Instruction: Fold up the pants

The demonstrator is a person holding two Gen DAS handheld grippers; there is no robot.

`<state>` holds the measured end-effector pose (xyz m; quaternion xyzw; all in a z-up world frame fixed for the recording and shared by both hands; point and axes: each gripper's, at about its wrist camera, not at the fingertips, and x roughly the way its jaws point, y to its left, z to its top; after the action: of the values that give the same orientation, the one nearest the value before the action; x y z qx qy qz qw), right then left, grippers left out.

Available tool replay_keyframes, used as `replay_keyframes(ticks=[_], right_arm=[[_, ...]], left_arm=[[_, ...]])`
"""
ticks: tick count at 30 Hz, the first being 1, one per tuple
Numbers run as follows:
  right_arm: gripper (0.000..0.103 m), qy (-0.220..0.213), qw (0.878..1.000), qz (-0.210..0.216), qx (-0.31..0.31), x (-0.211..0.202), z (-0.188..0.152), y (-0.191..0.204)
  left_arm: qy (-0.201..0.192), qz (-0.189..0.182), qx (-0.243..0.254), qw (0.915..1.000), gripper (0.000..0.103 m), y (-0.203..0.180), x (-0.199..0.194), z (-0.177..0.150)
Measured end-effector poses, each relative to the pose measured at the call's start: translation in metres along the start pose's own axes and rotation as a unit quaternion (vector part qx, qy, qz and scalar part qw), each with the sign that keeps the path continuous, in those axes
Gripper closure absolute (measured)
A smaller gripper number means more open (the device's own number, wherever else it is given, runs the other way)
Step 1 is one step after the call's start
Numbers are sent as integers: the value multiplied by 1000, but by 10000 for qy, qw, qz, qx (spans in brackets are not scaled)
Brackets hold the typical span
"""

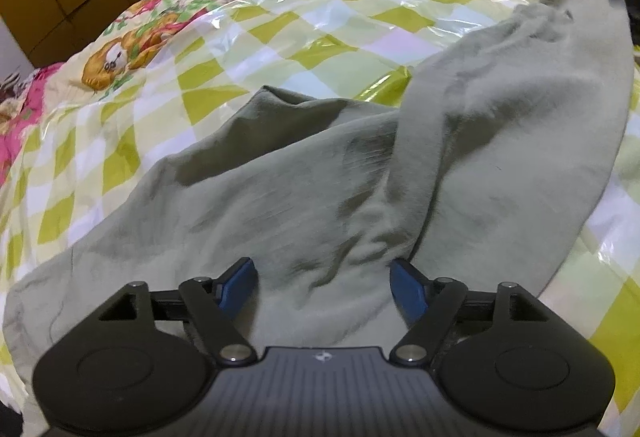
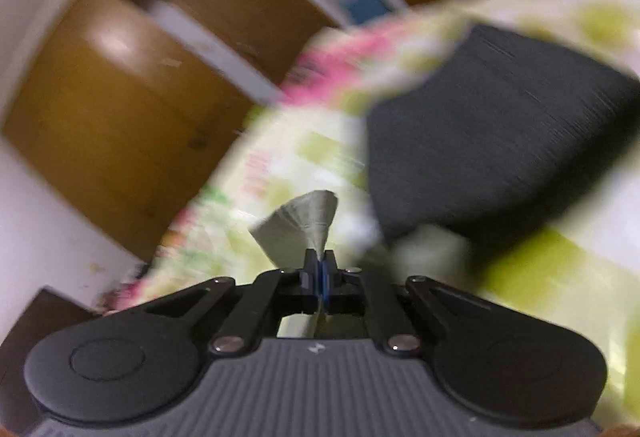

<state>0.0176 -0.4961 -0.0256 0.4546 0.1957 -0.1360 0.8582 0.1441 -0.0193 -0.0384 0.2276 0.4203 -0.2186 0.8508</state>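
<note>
Pale green pants (image 1: 320,177) lie crumpled across the near half of the bed, on a plastic-covered checkered quilt (image 1: 280,17); one leg rises toward the far right corner. Right gripper (image 2: 321,269): jaws closed, pinching a corner of the pants fabric, lifted off the bed. That view is motion-blurred; the dark block on the right could be the other gripper, can't confirm. Left gripper (image 1: 323,281): jaws wide apart, holding nothing, hovering just above the waist area.

My read: the leg is being carried over. Keep the fabric taut, pin the near part with the left, and align edges before release.

Writing: red characters at the quilt's far edge, unreadable. No brands legible.
</note>
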Motion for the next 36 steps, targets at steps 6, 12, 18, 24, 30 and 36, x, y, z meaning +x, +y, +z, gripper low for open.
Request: replay_keyframes(ticks=[6,12,18,24,30,36], right_arm=[[94,-73,9991,-225,350,-4,-7,-23],[85,-389,9975,-383,457,-31,-12,-26],[53,-123,9976,-187,660,-4,-16,-29],[83,145,9950,500,853,29,-20,-22],[98,-8,9731,1477,1767,2,-7,-18],[99,-894,9722,1781,1225,-83,26,-4]], left_arm=[[-2,24,58,10000,15,-1,-1,0],[-31,20,65,10000,14,-1,-1,-1],[-65,27,16,10000,14,0,-2,-3],[-56,19,-59,10000,14,0,-3,-4],[-38,51,-272,9996,14,2,-15,-2],[-601,45,-495,9970,14,-2,-39,1]])
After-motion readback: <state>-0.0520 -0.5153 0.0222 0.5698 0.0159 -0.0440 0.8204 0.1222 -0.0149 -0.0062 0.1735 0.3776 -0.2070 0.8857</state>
